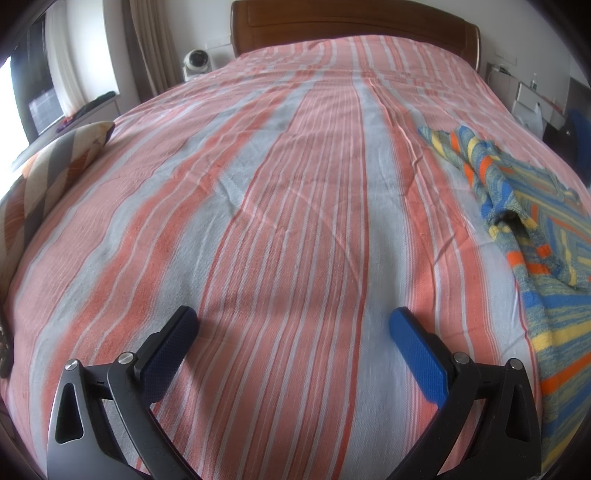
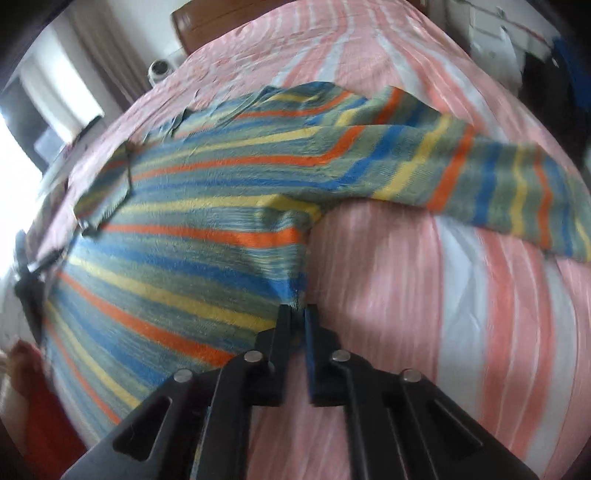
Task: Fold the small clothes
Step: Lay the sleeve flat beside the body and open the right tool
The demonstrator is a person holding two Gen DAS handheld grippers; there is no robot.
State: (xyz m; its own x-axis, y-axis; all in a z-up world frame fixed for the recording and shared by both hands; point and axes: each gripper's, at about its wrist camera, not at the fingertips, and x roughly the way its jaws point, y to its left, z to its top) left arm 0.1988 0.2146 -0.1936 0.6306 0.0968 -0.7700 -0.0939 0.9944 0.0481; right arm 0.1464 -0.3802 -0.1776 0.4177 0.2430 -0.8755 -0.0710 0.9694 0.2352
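We take the striped bedsheet (image 1: 288, 229) as our landmark, since it covers the whole bed in salmon, white and pale grey bands and everything else sits on or around it. Our left gripper (image 1: 293, 325) hovers over the near part of that sheet with its jaws spread wide and nothing between them; its blue pads (image 1: 417, 350) frame only bare sheet. Toward the right side of the sheet, as the left wrist view shows it, lies the small striped sweater (image 1: 532, 229), a knit in blue, yellow, orange and grey-green, rumpled and with one sleeve bunched toward the far end. In the right wrist view the same sweater (image 2: 192, 236) spreads across the sheet (image 2: 461, 302) with its body to the left and a sleeve stretching off to the right, lying flat on the pink bands. Our right gripper (image 2: 298, 314) has its jaws pinched almost together on the sweater's side edge, just below the armpit, and the fabric puckers into small folds right where the tips clamp it. At the far end of the sheet stands the wooden headboard (image 1: 351, 29). Off the sheet's far left corner a white round device (image 1: 197, 62) sits near the curtain (image 1: 155, 44), and a patterned pillow (image 1: 55, 170) leans at the sheet's left edge. That right wrist picture is somewhat blurred, so finer detail of the knit escapes us.
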